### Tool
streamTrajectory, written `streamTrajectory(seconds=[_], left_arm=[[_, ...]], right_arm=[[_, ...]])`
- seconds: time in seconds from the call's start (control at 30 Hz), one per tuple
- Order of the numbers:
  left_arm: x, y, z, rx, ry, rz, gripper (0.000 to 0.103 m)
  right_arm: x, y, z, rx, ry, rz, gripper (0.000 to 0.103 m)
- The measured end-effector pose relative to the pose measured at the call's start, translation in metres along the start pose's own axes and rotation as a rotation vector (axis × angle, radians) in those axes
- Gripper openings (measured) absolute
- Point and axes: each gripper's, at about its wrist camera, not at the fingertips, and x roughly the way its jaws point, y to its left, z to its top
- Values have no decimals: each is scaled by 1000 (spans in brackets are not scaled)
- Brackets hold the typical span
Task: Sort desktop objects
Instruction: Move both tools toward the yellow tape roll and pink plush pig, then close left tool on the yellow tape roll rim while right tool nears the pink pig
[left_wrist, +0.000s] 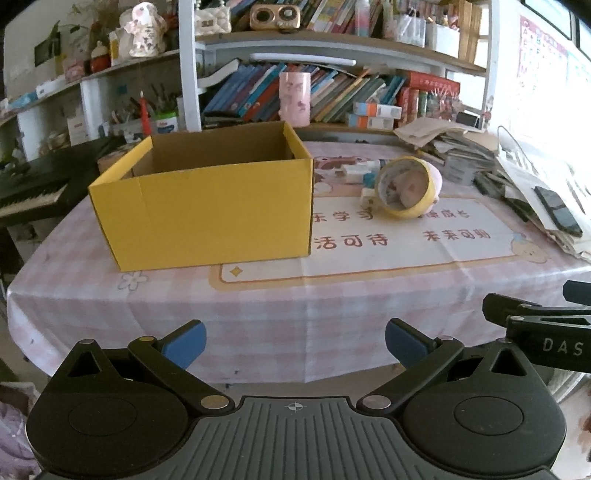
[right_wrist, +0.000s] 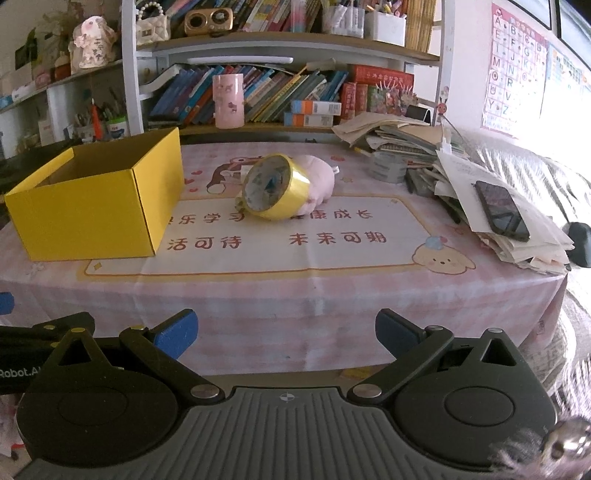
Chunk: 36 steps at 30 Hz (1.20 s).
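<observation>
On bench (left_wrist: 258, 317), pink checked cloth with printed mat: open yellow box (left_wrist: 207, 210) at left, upright, interior not visible from either view. Right of box, apart from it: yellow tape roll (left_wrist: 404, 188) tilted on edge, leaning against pink plush toy (right_wrist: 317, 177) behind it. Small white items (left_wrist: 354, 171) just beside roll, between roll and box; too blurred to identify. At bench's right edge: stack of papers and books (right_wrist: 406, 147), with black phone (right_wrist: 502, 212) lying flat on top sheets. Behind bench: shelf of books (right_wrist: 258, 92), pink cup (right_wrist: 229, 99) standing before them. Wall at far right: alphabet chart (right_wrist: 513, 70).

Near bench's front edge, short of all objects: left gripper (left_wrist: 295, 343), jaws spread wide, blue pads (left_wrist: 186, 343) well apart, nothing between them. Beside it, on its right: right gripper (right_wrist: 286, 332), jaws likewise released, pads (right_wrist: 177, 334) well apart, empty. Part of right gripper's black body visible at right margin of left view; part of left gripper's body at left margin of right view.
</observation>
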Motion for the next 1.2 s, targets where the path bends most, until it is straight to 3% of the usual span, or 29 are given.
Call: streamTrajectory(seconds=[0.3, 0.53, 0.73, 1.2], left_arm=[[4, 1, 7, -5, 21, -5, 103], [1, 0, 9, -2, 6, -39, 103], [-3, -4, 10, 45, -17, -13, 103], [-4, -7, 15, 20, -33, -39, 103]], right_arm=[[4, -2, 2, 31, 3, 17, 103], [5, -2, 2, 43, 9, 25, 103], [0, -4, 4, 77, -9, 36, 103], [-5, -17, 7, 110, -23, 12, 103]])
